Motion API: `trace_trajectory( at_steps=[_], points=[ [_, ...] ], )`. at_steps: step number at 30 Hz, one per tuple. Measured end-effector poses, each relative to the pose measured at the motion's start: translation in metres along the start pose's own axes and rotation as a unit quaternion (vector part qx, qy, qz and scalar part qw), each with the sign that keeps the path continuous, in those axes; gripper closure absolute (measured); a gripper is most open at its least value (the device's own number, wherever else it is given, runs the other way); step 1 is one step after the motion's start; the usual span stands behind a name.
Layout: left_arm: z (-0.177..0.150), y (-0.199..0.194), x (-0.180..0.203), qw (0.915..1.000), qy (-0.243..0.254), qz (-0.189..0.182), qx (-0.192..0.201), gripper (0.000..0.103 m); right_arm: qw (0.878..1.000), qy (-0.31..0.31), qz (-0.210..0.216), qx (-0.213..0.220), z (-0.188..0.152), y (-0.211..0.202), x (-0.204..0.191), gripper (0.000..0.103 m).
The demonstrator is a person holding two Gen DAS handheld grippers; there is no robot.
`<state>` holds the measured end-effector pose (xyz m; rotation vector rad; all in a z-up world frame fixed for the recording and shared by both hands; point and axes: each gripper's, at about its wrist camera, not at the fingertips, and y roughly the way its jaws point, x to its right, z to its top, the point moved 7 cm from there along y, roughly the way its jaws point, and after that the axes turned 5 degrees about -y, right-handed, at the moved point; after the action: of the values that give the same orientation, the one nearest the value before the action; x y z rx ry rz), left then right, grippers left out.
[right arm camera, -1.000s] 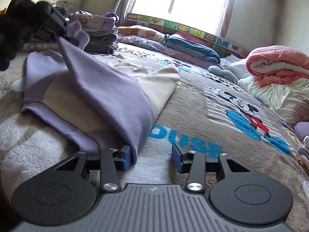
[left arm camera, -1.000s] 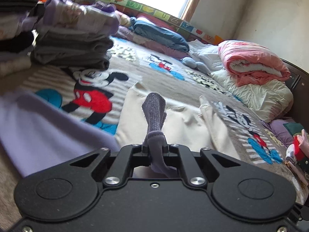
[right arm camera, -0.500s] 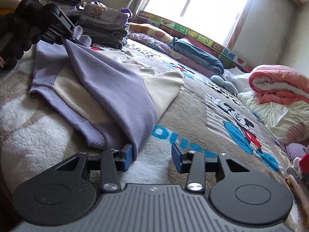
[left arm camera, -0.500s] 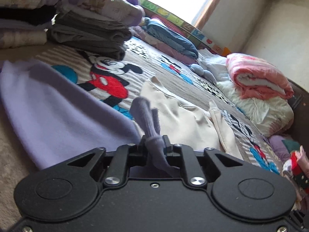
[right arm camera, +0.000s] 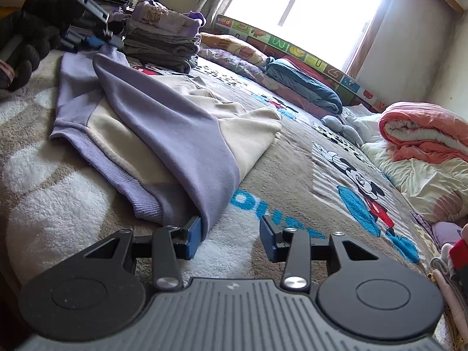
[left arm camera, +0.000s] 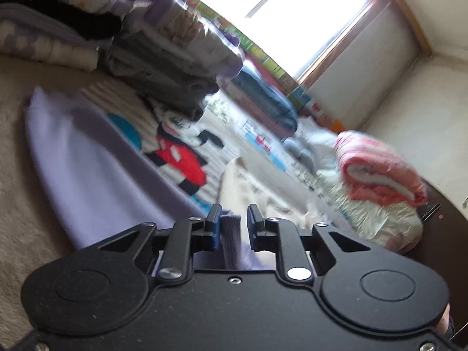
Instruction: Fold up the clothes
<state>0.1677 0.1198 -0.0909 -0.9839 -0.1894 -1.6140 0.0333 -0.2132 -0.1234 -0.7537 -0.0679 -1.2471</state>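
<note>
A lilac and cream sweatshirt (right arm camera: 163, 134) lies on the Mickey Mouse blanket (right arm camera: 307, 158), one lilac sleeve (right arm camera: 175, 122) folded across its body. My right gripper (right arm camera: 231, 234) is open and low at the sweatshirt's near hem, its left pad touching the fold. In the left wrist view my left gripper (left arm camera: 232, 225) has its jaws parted, with the ribbed lilac cuff (left arm camera: 231, 234) loose between them; the lilac cloth (left arm camera: 87, 169) lies to its left. The left gripper also shows far left in the right wrist view (right arm camera: 87, 29).
Stacks of folded clothes (right arm camera: 163, 41) stand at the far left of the bed. A rolled pink quilt (right arm camera: 424, 134) and white bedding lie at the right. A blue folded blanket (right arm camera: 304, 84) and pillows line the window wall.
My left gripper has opened and let go of the cuff, and has tilted and moved lower. The sleeve now lies flatter across the sweatshirt. The right gripper has stayed open.
</note>
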Motion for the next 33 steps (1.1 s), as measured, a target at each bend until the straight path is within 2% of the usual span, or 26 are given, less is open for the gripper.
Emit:
trace_trajectory(
  at_steps=[2,5,9,12,14,15,16,17,18,19,20,21,22,24,28,31,33],
  points=[
    [0.000,0.003,-0.006,0.9991,0.019,0.033,-0.021,0.086,1.000,-0.004,0.001,0.001,0.000,-0.001,-0.001,0.059],
    [0.015,0.002,0.000,0.9972,0.054,0.034,-0.039,0.086,1.000,-0.004,0.003,0.002,0.000,0.000,-0.002,0.059],
    [0.023,0.015,0.005,0.9915,0.097,0.027,-0.083,0.071,1.000,-0.006,0.006,0.004,-0.001,0.000,-0.003,0.060],
    [0.018,0.031,0.006,0.9836,0.129,0.037,-0.120,0.071,1.000,-0.007,0.008,0.005,-0.001,0.001,-0.004,0.060],
    [0.009,0.040,0.010,0.9784,0.146,0.029,-0.144,0.071,1.000,-0.007,0.010,0.005,0.000,0.002,-0.005,0.060],
    [0.004,0.043,0.013,0.9758,0.156,0.024,-0.151,0.076,1.000,-0.007,0.012,0.005,0.000,0.003,-0.005,0.062],
    [0.001,0.043,0.017,0.9740,0.173,0.029,-0.143,0.100,1.000,-0.007,0.013,0.005,0.000,0.003,-0.006,0.063],
    [0.000,0.041,0.020,0.9737,0.186,0.032,-0.127,0.099,1.000,-0.006,0.014,0.005,0.000,0.004,-0.006,0.063],
    [0.007,0.031,0.023,0.9808,0.178,0.026,-0.076,0.099,1.000,-0.005,0.016,0.004,-0.001,0.004,-0.006,0.063],
    [0.016,0.017,0.023,0.9895,0.143,-0.009,-0.023,0.100,1.000,-0.003,0.017,0.004,-0.001,0.004,-0.006,0.063],
    [0.018,0.010,0.017,0.9943,0.101,-0.033,0.002,0.099,1.000,-0.001,0.018,0.004,-0.002,0.004,-0.005,0.063],
    [0.015,0.015,0.011,0.9956,0.092,-0.017,-0.005,0.099,1.000,-0.001,0.018,0.004,-0.002,0.004,-0.005,0.063],
    [0.008,0.023,0.005,0.9939,0.108,0.016,-0.015,0.100,1.000,-0.001,0.018,0.004,-0.002,0.005,-0.006,0.063],
    [0.001,0.030,-0.001,0.9929,0.111,0.033,-0.028,0.099,1.000,-0.001,0.019,0.004,-0.002,0.005,-0.006,0.063],
    [0.010,0.023,-0.007,0.9923,0.106,0.065,0.002,0.096,1.000,0.003,0.022,0.002,-0.003,0.005,-0.005,0.063],
    [0.013,0.007,-0.001,0.9906,0.119,0.063,0.024,0.096,1.000,0.001,0.022,0.003,-0.003,0.003,-0.005,0.063],
    [0.006,0.004,0.017,0.9896,0.140,0.030,0.014,0.096,1.000,0.001,0.022,0.006,-0.002,0.002,-0.005,0.063]
  ],
)
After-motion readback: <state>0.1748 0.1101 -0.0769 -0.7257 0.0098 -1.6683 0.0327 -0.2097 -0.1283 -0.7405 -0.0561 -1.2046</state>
